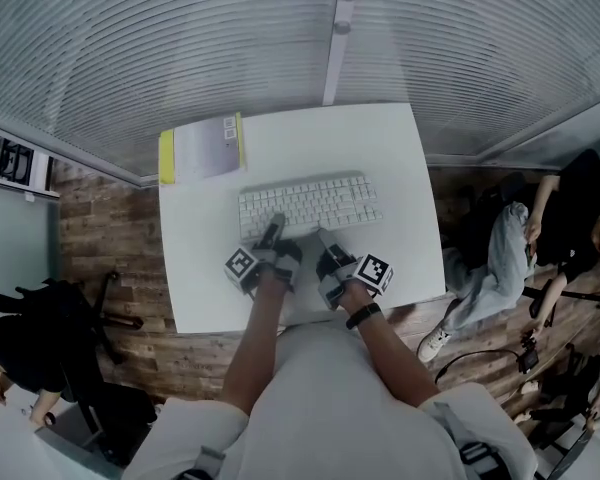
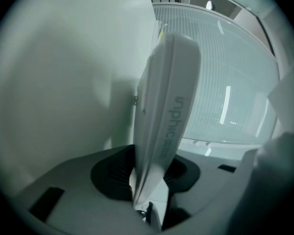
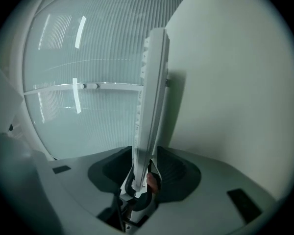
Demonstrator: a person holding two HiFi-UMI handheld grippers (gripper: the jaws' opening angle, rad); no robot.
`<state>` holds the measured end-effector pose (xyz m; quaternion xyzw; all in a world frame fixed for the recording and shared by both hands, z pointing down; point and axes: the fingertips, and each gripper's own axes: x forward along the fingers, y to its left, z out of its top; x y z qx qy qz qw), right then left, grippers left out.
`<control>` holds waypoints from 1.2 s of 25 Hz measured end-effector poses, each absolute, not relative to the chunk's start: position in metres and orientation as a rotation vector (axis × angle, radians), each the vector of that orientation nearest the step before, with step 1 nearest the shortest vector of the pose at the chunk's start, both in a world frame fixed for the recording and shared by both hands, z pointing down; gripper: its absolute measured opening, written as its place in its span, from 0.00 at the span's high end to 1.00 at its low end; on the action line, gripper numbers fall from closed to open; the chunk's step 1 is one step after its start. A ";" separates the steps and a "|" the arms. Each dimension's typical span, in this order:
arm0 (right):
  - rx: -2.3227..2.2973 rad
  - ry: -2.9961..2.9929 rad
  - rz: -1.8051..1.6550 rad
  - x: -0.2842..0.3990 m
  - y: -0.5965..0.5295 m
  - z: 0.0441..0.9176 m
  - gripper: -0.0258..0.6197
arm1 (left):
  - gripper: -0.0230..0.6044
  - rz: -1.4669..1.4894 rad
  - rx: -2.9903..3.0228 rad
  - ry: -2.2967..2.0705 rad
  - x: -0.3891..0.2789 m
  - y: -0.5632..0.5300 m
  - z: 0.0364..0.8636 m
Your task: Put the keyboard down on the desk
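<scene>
A white keyboard lies flat on the white desk, keys up, its long side toward me. My left gripper reaches its near edge left of centre, and the right gripper reaches it right of centre. In the left gripper view the keyboard runs edge-on between the dark pads, and the left gripper is shut on it. In the right gripper view the thin edge of the keyboard stands between the jaws of the right gripper; a gap shows beside it, so the pads stand open.
A grey notebook with a yellow spine lies at the desk's back left corner. Ribbed glass walls stand behind the desk. A person sits to the right and another to the left, on a wooden floor.
</scene>
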<state>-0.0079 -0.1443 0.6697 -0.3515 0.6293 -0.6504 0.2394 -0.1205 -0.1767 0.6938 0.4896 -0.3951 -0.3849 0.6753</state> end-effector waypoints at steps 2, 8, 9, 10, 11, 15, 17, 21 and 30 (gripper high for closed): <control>-0.950 1.709 -1.795 -0.014 -0.142 0.673 0.71 | 0.75 -0.864 1.098 -0.885 -0.119 -0.176 0.693; -0.940 1.647 -1.797 -0.019 -0.150 0.674 0.74 | 0.75 -0.867 1.093 -0.877 -0.117 -0.178 0.690; -0.947 1.641 -1.803 -0.019 -0.150 0.675 0.75 | 0.75 -0.865 1.095 -0.880 -0.117 -0.178 0.692; -0.952 1.635 -1.807 -0.019 -0.150 0.676 0.77 | 0.75 -0.864 1.098 -0.882 -0.118 -0.178 0.692; -0.949 1.626 -1.808 -0.018 -0.149 0.677 0.77 | 0.75 -0.863 1.101 -0.883 -0.118 -0.178 0.691; -0.933 1.611 -1.814 -0.020 -0.150 0.676 0.79 | 0.75 -0.850 1.128 -0.891 -0.119 -0.179 0.690; -0.943 1.609 -1.828 -0.020 -0.150 0.677 0.79 | 0.75 -0.847 1.150 -0.893 -0.119 -0.180 0.689; -0.956 1.600 -1.854 -0.020 -0.149 0.679 0.79 | 0.75 -0.830 1.167 -0.889 -0.118 -0.178 0.691; -0.992 1.593 -1.869 -0.018 -0.149 0.682 0.79 | 0.74 -0.785 1.225 -0.933 -0.127 -0.163 0.686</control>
